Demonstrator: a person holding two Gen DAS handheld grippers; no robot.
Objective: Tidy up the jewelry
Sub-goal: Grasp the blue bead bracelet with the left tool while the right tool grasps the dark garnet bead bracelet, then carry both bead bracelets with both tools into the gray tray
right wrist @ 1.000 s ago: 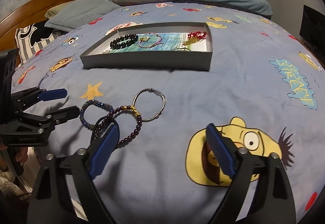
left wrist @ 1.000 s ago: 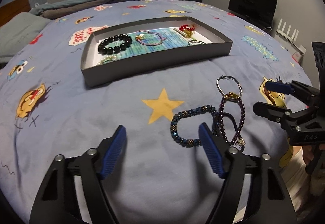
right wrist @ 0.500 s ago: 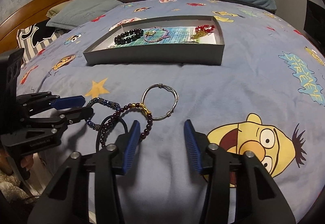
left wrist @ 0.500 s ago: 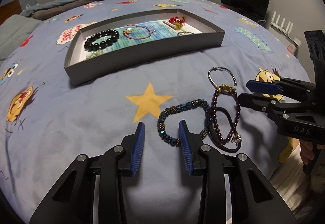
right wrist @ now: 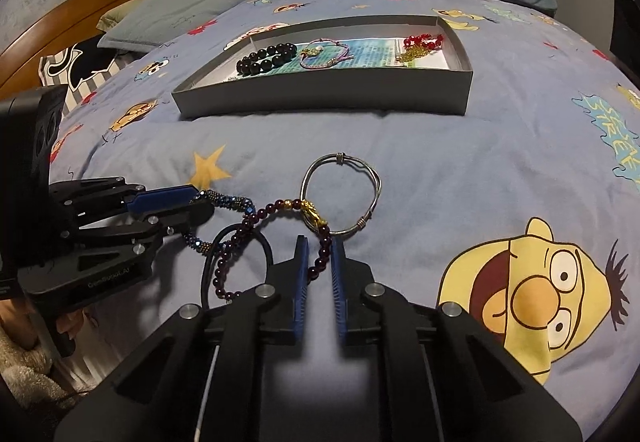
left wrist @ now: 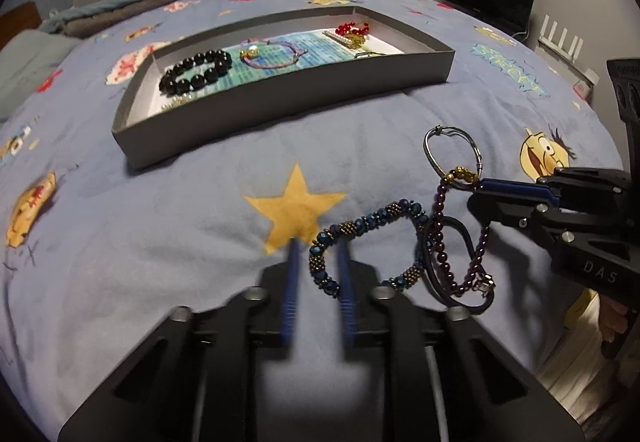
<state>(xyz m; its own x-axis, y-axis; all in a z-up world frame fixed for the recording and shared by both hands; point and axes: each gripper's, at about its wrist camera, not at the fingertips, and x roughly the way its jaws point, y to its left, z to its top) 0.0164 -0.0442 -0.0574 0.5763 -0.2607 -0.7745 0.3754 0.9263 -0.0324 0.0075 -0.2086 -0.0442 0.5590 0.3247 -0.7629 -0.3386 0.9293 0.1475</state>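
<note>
A: Where is the left gripper [left wrist: 318, 246]?
B: Low on the bedspread [left wrist: 160, 201], its blue fingers nearly together with a stretch of the blue bead bracelet [left wrist: 360, 226] between them. Whether they actually pinch it, I cannot tell.

A: And the right gripper [right wrist: 319, 242]?
B: Narrowed the same way around the dark red bead bracelet [right wrist: 248, 226], just below its gold charm; a firm grip is not clear.

A: The rest?
B: A silver bangle [right wrist: 340, 193] touches that charm. The grey tray [right wrist: 320, 97] sits well beyond, holding a black bead bracelet [right wrist: 266, 57].
</note>
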